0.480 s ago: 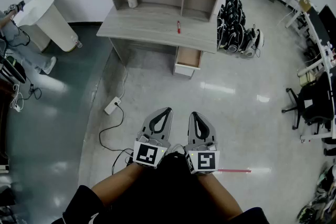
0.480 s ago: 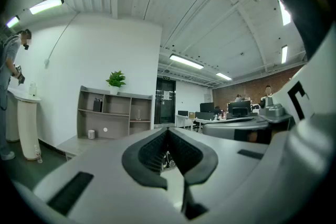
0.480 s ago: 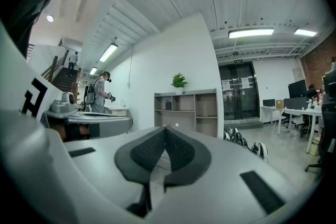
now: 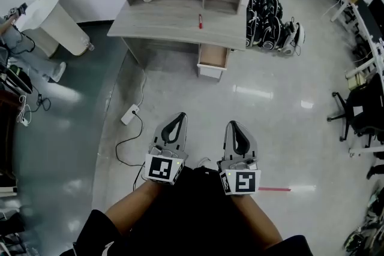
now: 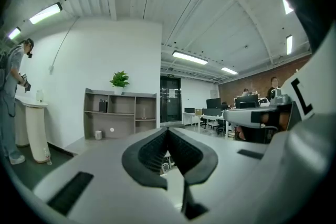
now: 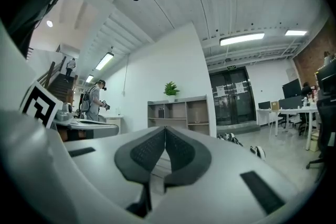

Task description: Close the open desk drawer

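A grey wooden desk [image 4: 168,21] with a shelf unit on top stands across the room in the head view. Its drawer [image 4: 212,60] hangs open under the desk's right end, the tan inside showing. My left gripper [image 4: 178,116] and right gripper [image 4: 233,125] are held side by side near my body, far short of the desk, both shut with nothing between the jaws. The left gripper view has the shelf unit [image 5: 119,113] beyond the shut left gripper [image 5: 168,129]. In the right gripper view the shelf [image 6: 178,114] stands past the shut right gripper [image 6: 165,129].
A power strip [image 4: 129,114] with its cable lies on the floor left of my path. A white cylindrical stand [image 4: 57,24] and a person stand at far left. Black bags [image 4: 270,27] pile up right of the desk. Office chairs [image 4: 357,114] and desks line the right side.
The desk and drawer have slid up in the head view and my two grippers have spread a little apart; both stay shut.
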### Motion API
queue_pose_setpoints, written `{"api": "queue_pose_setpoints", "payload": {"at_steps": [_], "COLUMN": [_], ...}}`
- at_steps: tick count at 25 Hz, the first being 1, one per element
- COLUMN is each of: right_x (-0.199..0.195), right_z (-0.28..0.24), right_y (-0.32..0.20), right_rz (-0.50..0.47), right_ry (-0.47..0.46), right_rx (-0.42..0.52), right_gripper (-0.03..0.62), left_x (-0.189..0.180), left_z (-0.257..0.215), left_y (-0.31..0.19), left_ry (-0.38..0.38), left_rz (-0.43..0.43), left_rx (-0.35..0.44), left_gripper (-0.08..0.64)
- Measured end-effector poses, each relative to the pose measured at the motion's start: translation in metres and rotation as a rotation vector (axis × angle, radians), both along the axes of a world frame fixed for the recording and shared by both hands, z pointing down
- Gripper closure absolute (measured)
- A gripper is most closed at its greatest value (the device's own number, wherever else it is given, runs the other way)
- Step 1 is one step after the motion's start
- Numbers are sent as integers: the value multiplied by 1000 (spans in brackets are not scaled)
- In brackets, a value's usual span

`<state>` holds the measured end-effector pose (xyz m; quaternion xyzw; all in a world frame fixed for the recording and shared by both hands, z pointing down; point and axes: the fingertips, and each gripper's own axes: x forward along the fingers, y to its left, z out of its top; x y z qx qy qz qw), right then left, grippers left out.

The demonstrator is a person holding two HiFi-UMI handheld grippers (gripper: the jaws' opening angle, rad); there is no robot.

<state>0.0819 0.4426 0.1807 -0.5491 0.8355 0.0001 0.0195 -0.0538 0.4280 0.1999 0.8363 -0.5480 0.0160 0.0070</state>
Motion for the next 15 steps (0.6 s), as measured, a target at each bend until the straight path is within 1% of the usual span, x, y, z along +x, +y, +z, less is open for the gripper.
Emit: {"api": "queue_pose_setpoints", "payload": {"at_steps": [4, 8, 12, 15], "right_x": [30, 47, 54, 55], "right_z": [16, 27, 31, 32], "right_y": [-1, -1, -13, -21], "right_rz": [42, 86, 78, 92], "right_ry": [6, 46, 36, 58], "right_rx": [-32, -53, -50, -50], "right_gripper": [574, 574, 574, 574], "left_x": [-1, 15, 29, 34], "left_z": [7, 11, 12, 14], "left_y": [-1, -6, -23, -34], "left_ry": [-2, -15, -4, 2], "left_rz": [-48, -14, 13, 38], "left_rx": [-21, -37, -29, -25], "left_gripper": [546, 546, 546, 546]}}
